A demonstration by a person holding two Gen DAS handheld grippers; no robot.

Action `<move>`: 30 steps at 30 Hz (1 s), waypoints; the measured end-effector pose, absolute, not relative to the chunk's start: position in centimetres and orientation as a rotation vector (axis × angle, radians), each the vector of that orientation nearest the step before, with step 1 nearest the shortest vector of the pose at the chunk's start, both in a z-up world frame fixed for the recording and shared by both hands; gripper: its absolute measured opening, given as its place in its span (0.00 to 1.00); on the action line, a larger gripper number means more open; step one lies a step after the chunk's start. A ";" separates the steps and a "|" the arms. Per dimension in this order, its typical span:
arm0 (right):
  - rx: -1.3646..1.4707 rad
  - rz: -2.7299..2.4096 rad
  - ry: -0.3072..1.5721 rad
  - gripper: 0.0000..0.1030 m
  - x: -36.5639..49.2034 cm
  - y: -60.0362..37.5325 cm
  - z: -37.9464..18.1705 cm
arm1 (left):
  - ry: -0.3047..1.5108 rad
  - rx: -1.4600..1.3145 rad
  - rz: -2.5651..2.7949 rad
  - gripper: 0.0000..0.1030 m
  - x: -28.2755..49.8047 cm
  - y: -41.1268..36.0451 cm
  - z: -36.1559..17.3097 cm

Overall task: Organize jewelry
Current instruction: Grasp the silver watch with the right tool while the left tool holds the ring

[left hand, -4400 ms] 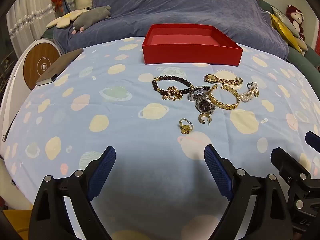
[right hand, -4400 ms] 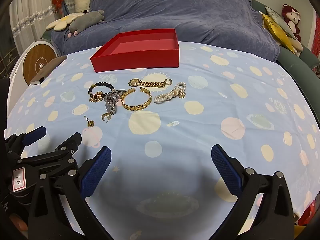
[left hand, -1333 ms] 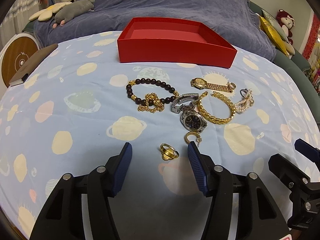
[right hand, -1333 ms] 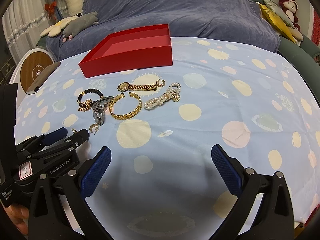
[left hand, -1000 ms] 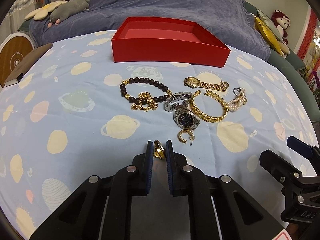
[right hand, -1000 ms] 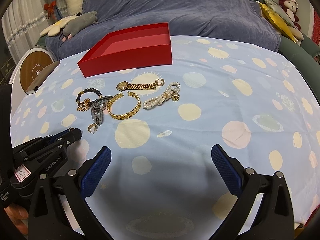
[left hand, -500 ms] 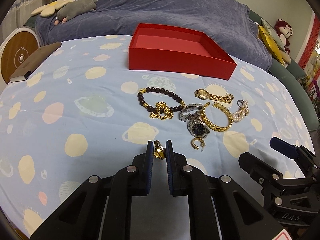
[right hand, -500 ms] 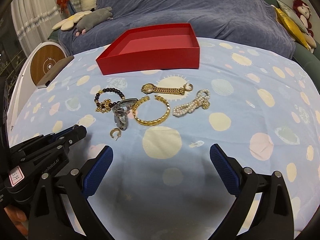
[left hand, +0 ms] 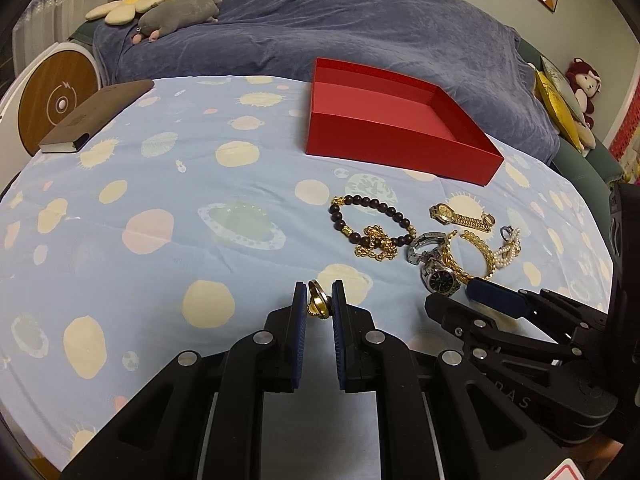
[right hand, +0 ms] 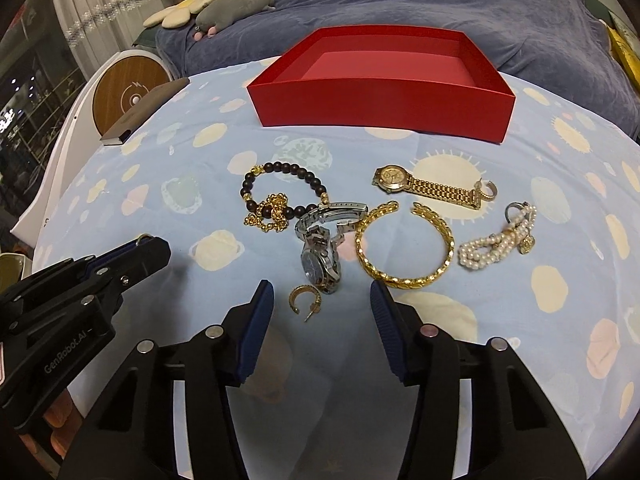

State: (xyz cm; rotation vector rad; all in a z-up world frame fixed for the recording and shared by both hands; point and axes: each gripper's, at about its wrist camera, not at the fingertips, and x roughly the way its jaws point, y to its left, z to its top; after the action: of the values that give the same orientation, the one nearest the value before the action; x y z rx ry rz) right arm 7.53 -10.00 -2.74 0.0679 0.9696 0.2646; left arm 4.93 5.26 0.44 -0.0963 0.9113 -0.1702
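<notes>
My left gripper (left hand: 319, 305) is shut on a gold ring (left hand: 318, 305) and holds it above the cloth; it also shows in the right wrist view (right hand: 140, 250). My right gripper (right hand: 322, 302) is open, its jaws on either side of a gold hoop earring (right hand: 305, 298) and the silver watch (right hand: 320, 262). Beyond lie a dark bead bracelet with a gold chain (right hand: 276, 196), a gold bangle (right hand: 404, 244), a gold watch (right hand: 432, 186) and a pearl strand (right hand: 500, 242). The empty red box (right hand: 384, 96) stands behind them.
A brown notebook (left hand: 96, 116) lies at the table's far left edge. A round wooden-faced device (left hand: 56, 98) stands beside the table. A blue-covered sofa (left hand: 340, 28) with plush toys lies behind the box.
My left gripper shut on the gold ring, lifted it and swung left. My right gripper moved forward to the earring and silver watch and narrowed its opening.
</notes>
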 end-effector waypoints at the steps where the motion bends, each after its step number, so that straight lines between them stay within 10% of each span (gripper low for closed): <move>1: 0.068 0.264 0.973 0.41 7.7 -10.0 -2.9 | 0.913 -0.100 -0.169 0.09 4.9 5.4 0.4; 14: 0.043 0.296 0.961 0.09 8.2 -9.5 -3.1 | 0.920 -0.112 -0.160 0.09 5.1 6.4 0.2; 30: 0.115 0.342 0.849 0.08 6.6 -11.7 3.3 | 0.867 -0.139 -0.180 0.10 6.0 5.1 3.9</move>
State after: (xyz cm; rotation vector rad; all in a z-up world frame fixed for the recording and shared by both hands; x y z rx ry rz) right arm 6.60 -11.67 3.28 0.1153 0.8489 0.3420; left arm 6.03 5.11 3.92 -0.1391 0.8674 -0.1798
